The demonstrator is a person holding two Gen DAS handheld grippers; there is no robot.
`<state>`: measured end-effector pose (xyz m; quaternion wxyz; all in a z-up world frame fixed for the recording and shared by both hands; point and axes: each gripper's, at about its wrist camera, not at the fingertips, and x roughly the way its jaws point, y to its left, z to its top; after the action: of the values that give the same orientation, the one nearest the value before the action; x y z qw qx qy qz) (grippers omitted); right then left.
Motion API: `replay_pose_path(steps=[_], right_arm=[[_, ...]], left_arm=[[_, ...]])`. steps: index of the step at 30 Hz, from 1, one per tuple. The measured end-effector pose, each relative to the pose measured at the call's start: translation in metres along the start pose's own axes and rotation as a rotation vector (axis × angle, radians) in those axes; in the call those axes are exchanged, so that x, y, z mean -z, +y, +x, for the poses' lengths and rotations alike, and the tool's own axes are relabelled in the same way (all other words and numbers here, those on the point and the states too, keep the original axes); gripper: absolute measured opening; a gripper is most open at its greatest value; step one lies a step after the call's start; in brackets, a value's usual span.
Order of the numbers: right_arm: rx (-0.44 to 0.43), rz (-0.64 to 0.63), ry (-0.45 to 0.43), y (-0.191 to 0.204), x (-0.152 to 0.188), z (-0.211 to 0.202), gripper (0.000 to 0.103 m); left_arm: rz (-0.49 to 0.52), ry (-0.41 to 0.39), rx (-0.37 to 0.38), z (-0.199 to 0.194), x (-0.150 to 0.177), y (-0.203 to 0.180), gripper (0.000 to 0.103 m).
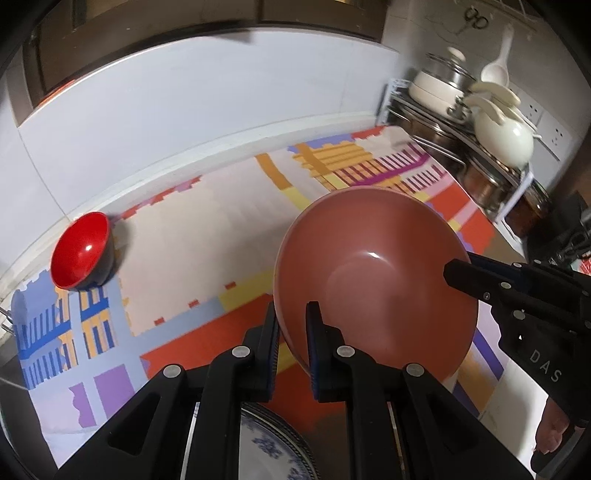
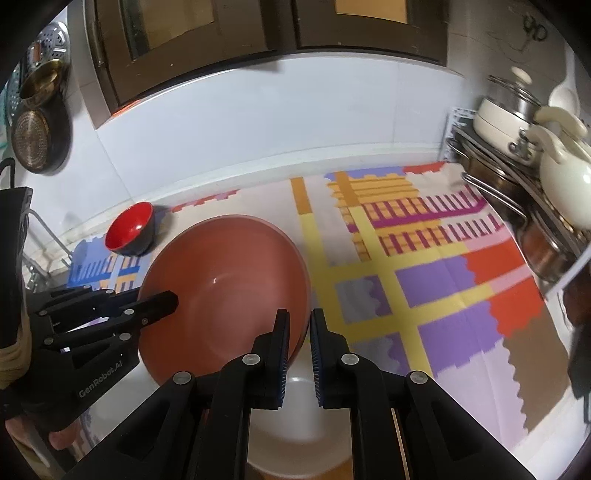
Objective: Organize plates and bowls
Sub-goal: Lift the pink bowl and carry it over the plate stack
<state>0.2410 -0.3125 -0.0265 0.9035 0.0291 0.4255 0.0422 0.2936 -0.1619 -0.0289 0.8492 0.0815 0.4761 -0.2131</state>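
Held up between both grippers, a large terracotta-pink bowl (image 1: 373, 273), smooth and glossy inside with a single bright glint near its middle, tilted so that the hollow faced the cameras. Pinched at its near rim by the left gripper (image 1: 291, 332), one pad outside the wall and one inside, jaws pressed tight on the thin edge. Clamped at the opposite rim by the right gripper (image 2: 299, 339), jaws closed narrowly on the rim there too. Carried clear above the patterned cloth (image 1: 207, 236), over the middle of the counter rather than resting on it. Left standing near the counter's far left edge, close to the white wall, a small red bowl (image 1: 82, 251), red within and black outside, tipped toward the bigger one and well apart from it. Spread across the counter between the two bowls, a wide bare stretch of pale cloth with nothing on it. Hemmed in at the right edge by a metal rack (image 2: 517, 206) stacked with pots and a cream kettle (image 2: 565, 177), near the cloth's far right corner. Glimpsed low under the left gripper, a blue-and-white patterned plate (image 1: 266, 446), partly hidden by the fingers. Seen beneath the right gripper, a plain white dish (image 2: 303, 413), also half covered. Overhung at the back by dark wooden cabinets (image 2: 258, 33)
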Motion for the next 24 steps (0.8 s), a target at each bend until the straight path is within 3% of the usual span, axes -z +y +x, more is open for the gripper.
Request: replay_pose_path(steps=[24], right_arm=[[0.043, 0.092, 0.119, -0.041, 0.055, 0.003, 0.013]], left_arm=[[0.078, 0.133, 0.043, 0.033, 0.031, -0.048, 0.015]])
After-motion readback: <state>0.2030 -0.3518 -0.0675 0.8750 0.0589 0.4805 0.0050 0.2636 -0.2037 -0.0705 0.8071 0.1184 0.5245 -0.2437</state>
